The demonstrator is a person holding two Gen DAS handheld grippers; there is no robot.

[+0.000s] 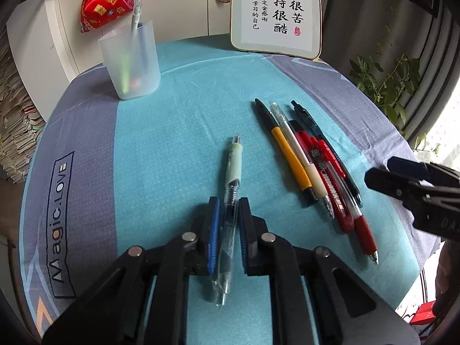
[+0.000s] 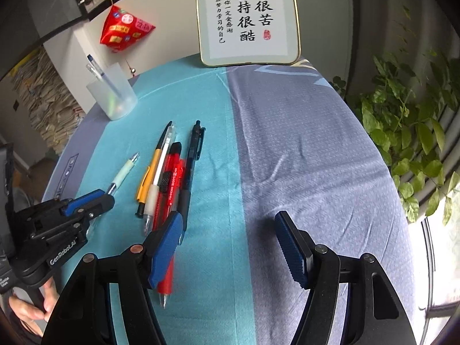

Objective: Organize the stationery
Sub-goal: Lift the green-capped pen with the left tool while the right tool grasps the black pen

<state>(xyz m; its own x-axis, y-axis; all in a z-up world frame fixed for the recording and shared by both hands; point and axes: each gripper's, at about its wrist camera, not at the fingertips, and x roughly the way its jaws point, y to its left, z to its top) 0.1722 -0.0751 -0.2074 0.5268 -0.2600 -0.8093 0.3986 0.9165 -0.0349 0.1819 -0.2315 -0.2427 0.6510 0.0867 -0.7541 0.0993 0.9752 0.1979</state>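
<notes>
A clear pen with a pale green grip lies on the teal cloth between the pads of my left gripper, which is nearly closed around its barrel; it also shows in the right wrist view. To its right lies a bunch of stationery: a yellow-and-black pen, a white pen, a red utility knife, a red pen and a dark pen. A frosted cup at the far left holds a blue pen. My right gripper is open and empty beside the bunch.
A framed calligraphy sign stands at the table's far edge. A red pyramid ornament hangs behind the cup. A leafy plant is off the right edge. Stacked papers are at the left.
</notes>
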